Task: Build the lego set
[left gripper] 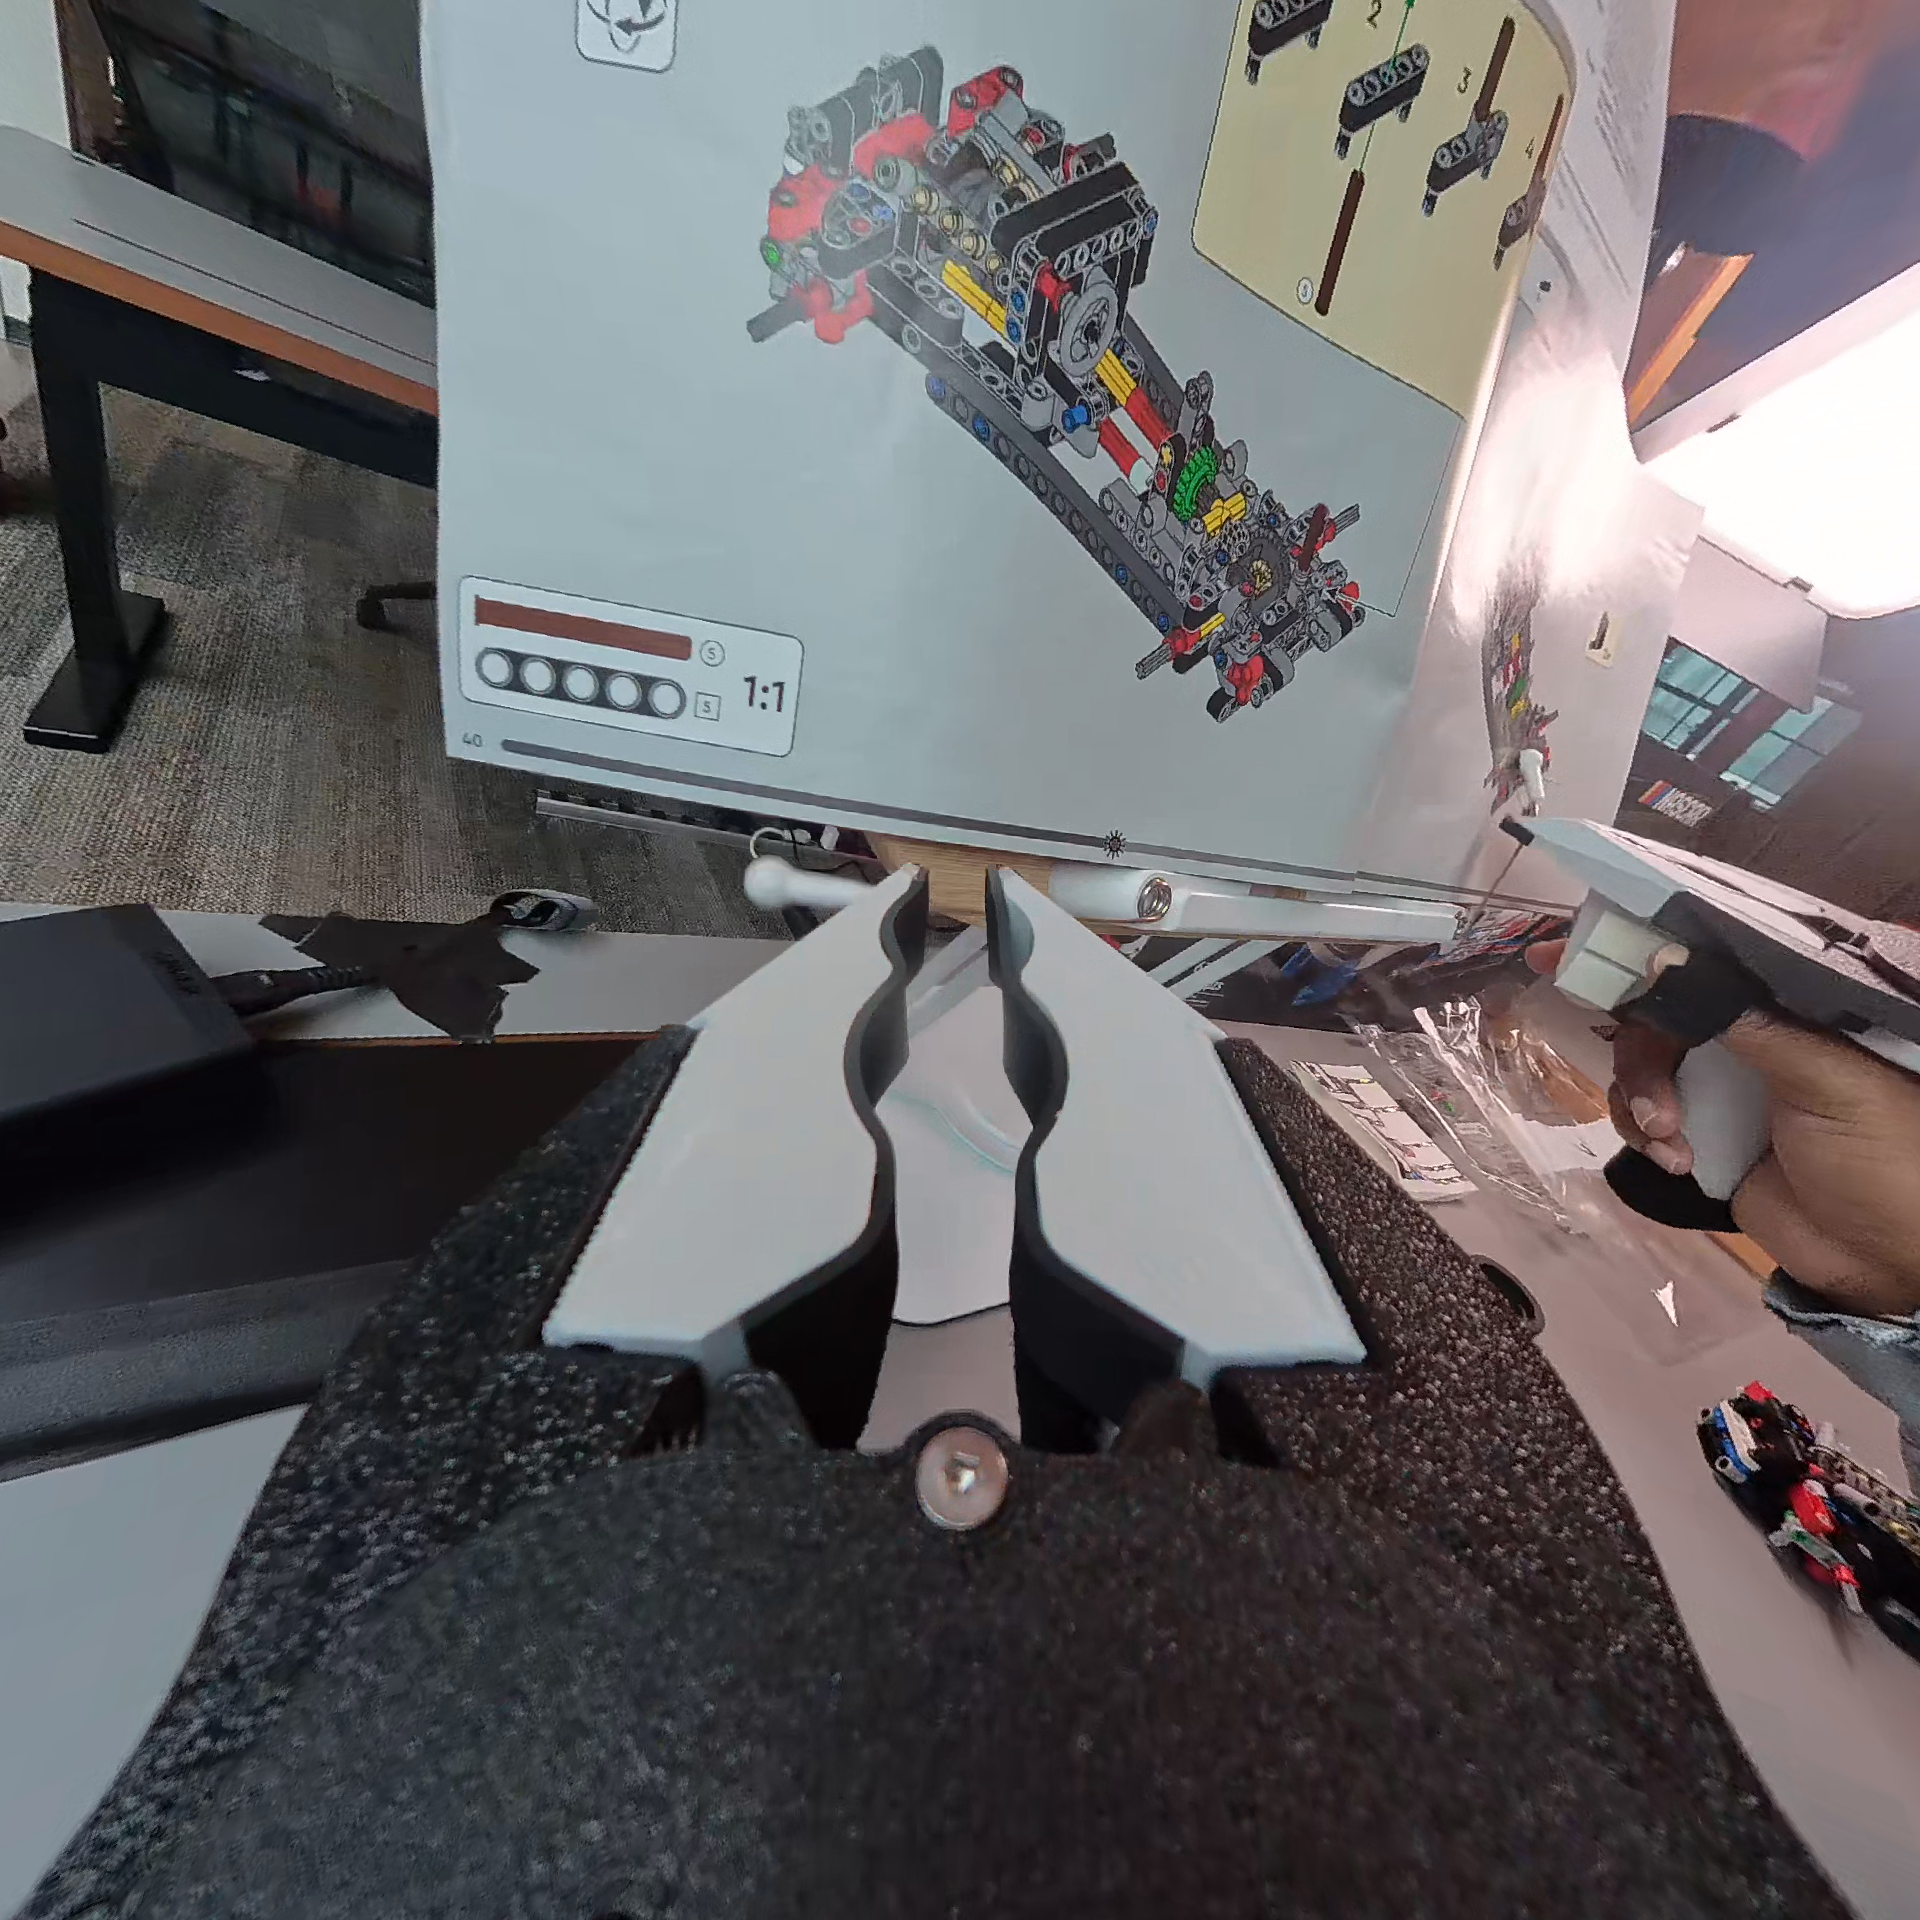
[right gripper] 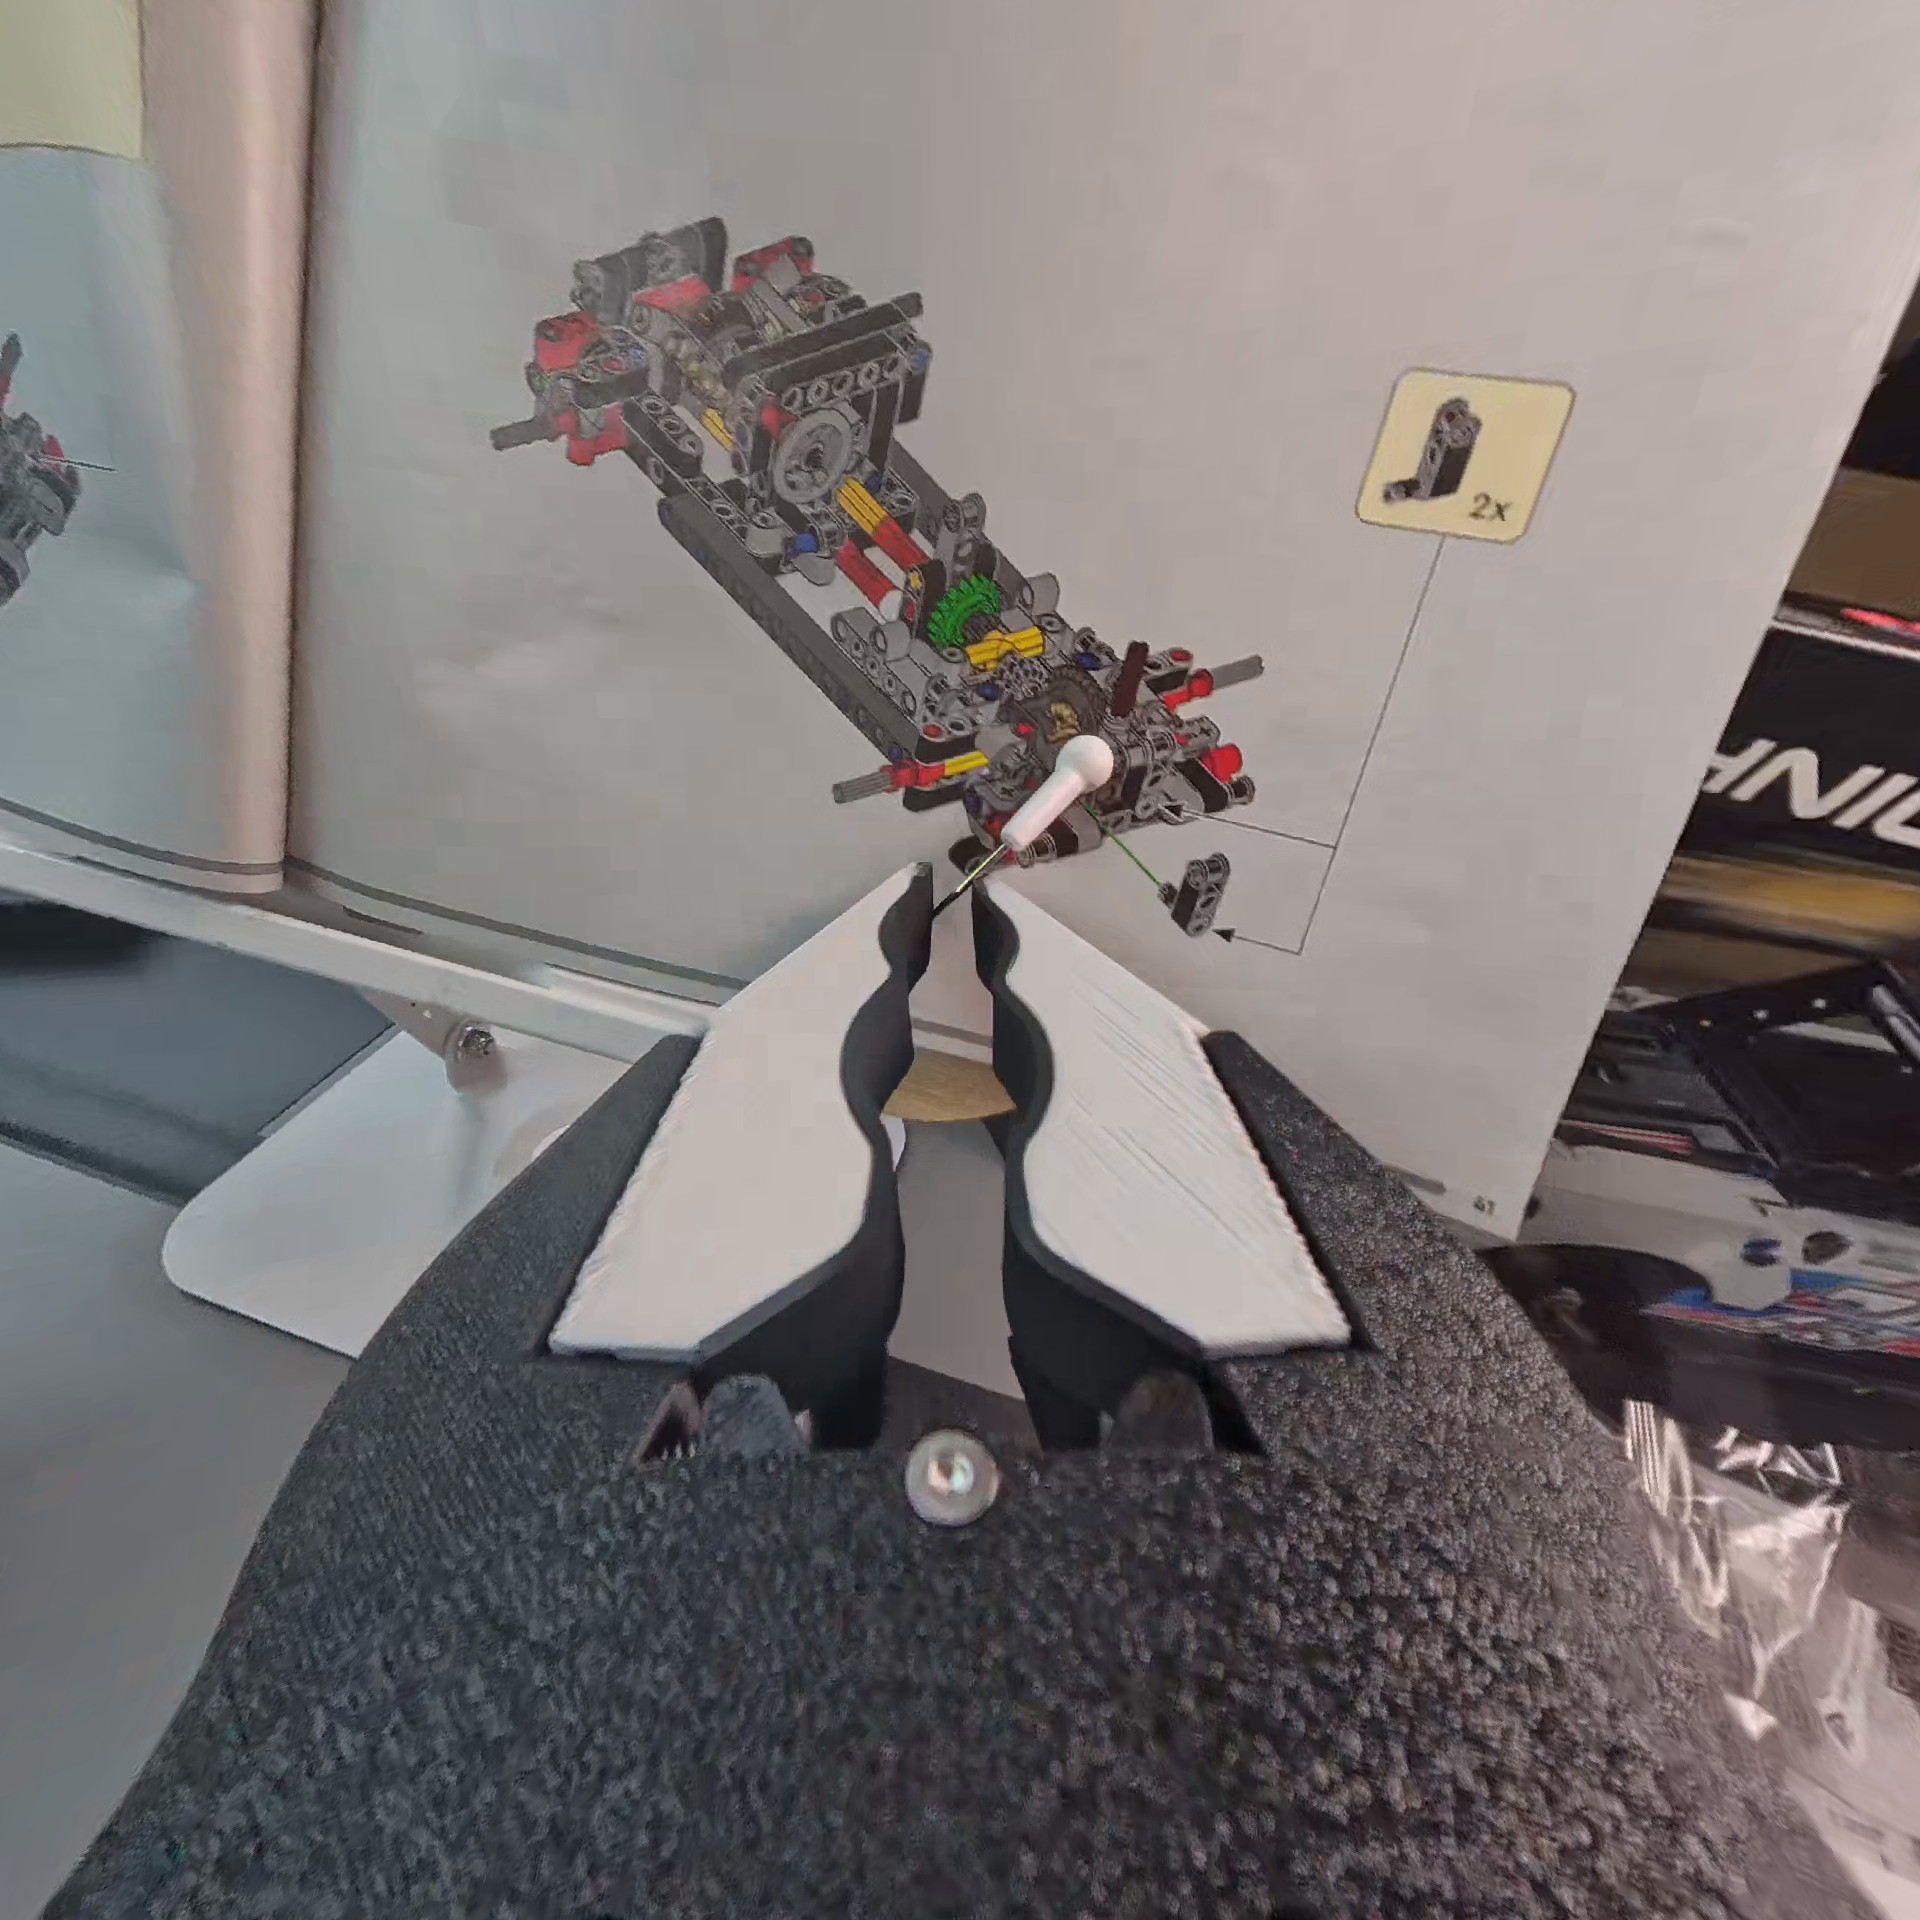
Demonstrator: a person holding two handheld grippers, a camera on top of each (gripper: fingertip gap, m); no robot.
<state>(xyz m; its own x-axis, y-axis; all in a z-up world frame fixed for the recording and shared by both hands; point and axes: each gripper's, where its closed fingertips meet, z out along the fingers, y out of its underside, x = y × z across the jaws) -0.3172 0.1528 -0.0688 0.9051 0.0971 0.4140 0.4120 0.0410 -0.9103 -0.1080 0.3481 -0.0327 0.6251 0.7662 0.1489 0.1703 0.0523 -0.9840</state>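
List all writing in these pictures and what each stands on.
I quote no writing; here is what bears it.
Instruction booklet: printed marks beside the diagrams.
Black box: large white lettering.
Black block: small, blurred.
Paper sheet: too small.

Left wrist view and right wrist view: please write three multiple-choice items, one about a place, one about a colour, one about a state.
1. Where is the partly built lego model?
A. on the grey table, at the right
B. on the floor
C. between the jaws

2. What colour is the drawn gear on the instruction booklet?
A. blue
B. green
C. white

3. The left gripper is:
A. shut on a brick
B. shut on a page
C. slightly open, holding nothing

Answers:
1 A, the left wrist view shows it lying on the table.
2 B, the gear is printed bright green.
3 C, a bare gap separates the jaws.
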